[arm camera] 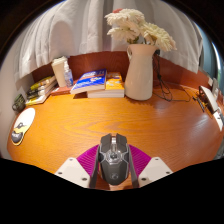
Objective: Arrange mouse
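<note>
A dark grey mouse (113,160) lies lengthwise between my two fingers, its front pointing away from me over the wooden table (150,125). My gripper (113,152) is shut on the mouse: the magenta pads (87,157) press against both of its sides. Its rear end is hidden below, between the fingers. A round white mouse pad with a yellow rim (22,125) lies on the table far off to the left of the fingers.
A white vase with pale flowers (140,68) stands at the back, ahead and to the right. A stack of books (98,83) lies beside it, with more books (40,90) at the back left. Small items (210,100) sit at the right edge.
</note>
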Motion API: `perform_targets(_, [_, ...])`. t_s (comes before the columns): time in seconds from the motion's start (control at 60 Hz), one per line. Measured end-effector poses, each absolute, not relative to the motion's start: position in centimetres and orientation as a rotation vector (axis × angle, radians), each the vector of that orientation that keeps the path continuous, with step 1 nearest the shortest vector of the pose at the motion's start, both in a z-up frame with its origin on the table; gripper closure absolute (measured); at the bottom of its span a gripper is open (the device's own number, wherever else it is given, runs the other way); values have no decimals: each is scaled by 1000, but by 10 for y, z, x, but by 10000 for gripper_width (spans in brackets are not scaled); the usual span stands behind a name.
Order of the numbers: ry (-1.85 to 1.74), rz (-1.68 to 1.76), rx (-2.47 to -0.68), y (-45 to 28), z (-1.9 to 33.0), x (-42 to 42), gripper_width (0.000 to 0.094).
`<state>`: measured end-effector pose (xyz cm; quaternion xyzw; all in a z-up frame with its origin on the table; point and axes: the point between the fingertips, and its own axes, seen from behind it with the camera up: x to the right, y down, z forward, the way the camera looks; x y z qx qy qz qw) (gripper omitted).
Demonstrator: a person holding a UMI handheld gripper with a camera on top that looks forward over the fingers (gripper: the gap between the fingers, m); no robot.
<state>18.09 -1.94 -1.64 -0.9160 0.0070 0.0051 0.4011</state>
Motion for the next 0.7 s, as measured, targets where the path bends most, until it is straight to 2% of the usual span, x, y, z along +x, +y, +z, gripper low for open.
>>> perform_targets(0.183, [26, 3, -2332, -18, -15, 181, 593])
perform_targets(0.35, [117, -29, -2375, -15, -5, 184, 593])
perform_targets(0.483, [192, -104, -2272, 6, 71, 177, 592])
perform_targets(0.7, [202, -118, -2025, 53, 242, 93, 588])
